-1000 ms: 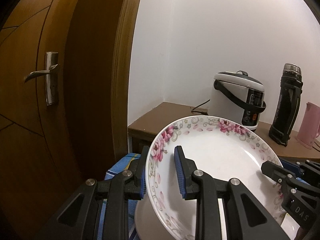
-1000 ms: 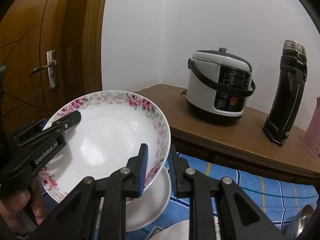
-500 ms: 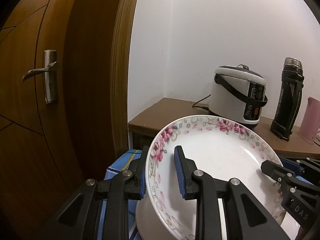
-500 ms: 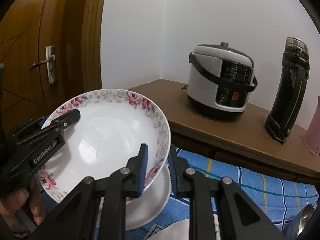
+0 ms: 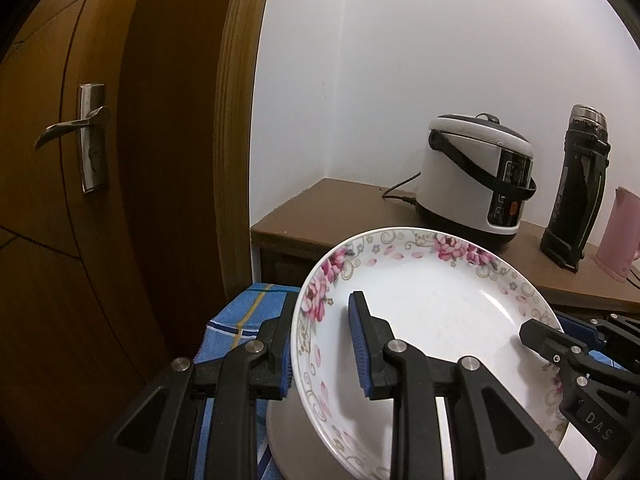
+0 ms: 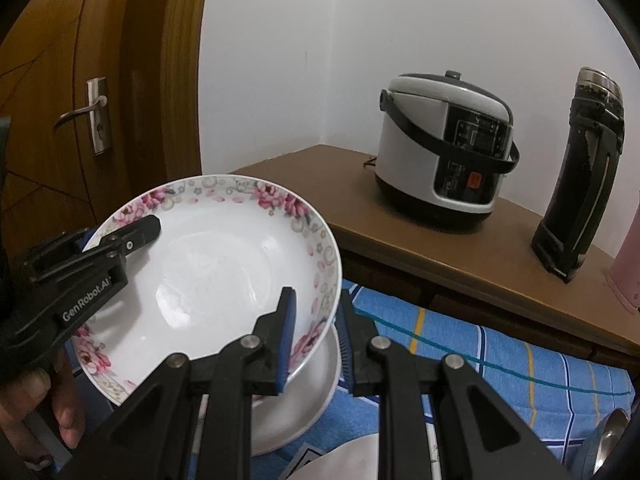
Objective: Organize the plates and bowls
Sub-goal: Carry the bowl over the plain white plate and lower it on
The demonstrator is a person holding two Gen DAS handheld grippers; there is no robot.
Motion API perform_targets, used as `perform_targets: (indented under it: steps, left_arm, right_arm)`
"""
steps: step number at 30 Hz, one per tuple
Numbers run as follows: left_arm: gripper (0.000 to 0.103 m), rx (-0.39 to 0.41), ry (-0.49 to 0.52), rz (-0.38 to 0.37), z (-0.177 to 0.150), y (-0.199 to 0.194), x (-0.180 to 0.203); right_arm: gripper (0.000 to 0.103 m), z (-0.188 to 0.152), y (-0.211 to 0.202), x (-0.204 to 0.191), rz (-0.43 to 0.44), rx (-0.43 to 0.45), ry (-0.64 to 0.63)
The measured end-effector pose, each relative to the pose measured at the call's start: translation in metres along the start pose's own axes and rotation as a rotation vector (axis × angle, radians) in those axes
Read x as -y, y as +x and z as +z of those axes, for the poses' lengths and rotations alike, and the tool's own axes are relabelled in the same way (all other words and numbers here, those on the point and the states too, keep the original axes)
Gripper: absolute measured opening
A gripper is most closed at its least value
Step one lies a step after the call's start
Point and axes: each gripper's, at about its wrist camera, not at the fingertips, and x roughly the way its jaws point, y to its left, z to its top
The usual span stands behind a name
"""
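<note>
The floral plate (image 5: 432, 320) (image 6: 216, 272) is held in the air, tilted, above a plain white plate (image 6: 296, 412) on the blue cloth (image 6: 500, 364). The left gripper (image 5: 320, 344) straddles its left rim, one pad under and one inside; the jaws stand slightly wider than the rim, and whether they grip cannot be told. The right gripper (image 6: 316, 340) straddles the opposite rim likewise, with a small gap at the outer pad. Behind, a wooden shelf (image 6: 400, 240) carries a rice cooker (image 6: 444, 160) and flask (image 6: 580, 172). A door (image 5: 72, 200) stands close on the left.
</note>
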Motion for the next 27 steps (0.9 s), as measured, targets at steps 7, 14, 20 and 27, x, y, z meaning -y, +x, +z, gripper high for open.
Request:
perform_targets:
  steps: [7,14,20,27]
  left_arm:
    - [0.027,-0.029,0.005,-0.007,-0.002,0.005,0.001]
    - [0.027,-0.074,0.003,-0.019,-0.005,0.013,-0.001]
    - [0.027,-0.109,0.004,-0.026,-0.008,0.017,-0.002]
    - [0.027,-0.164,-0.007,-0.037,-0.012,0.026,-0.005]
  right_arm:
    - [0.020,0.000,0.003,-0.001,-0.008,-0.027,-0.013]
    - [0.020,0.000,0.009,-0.002,-0.017,-0.063,-0.033]
    - [0.020,-0.001,0.014,-0.002,-0.024,-0.089,-0.045]
    - [0.021,-0.001,0.020,-0.004,-0.036,-0.126,-0.070]
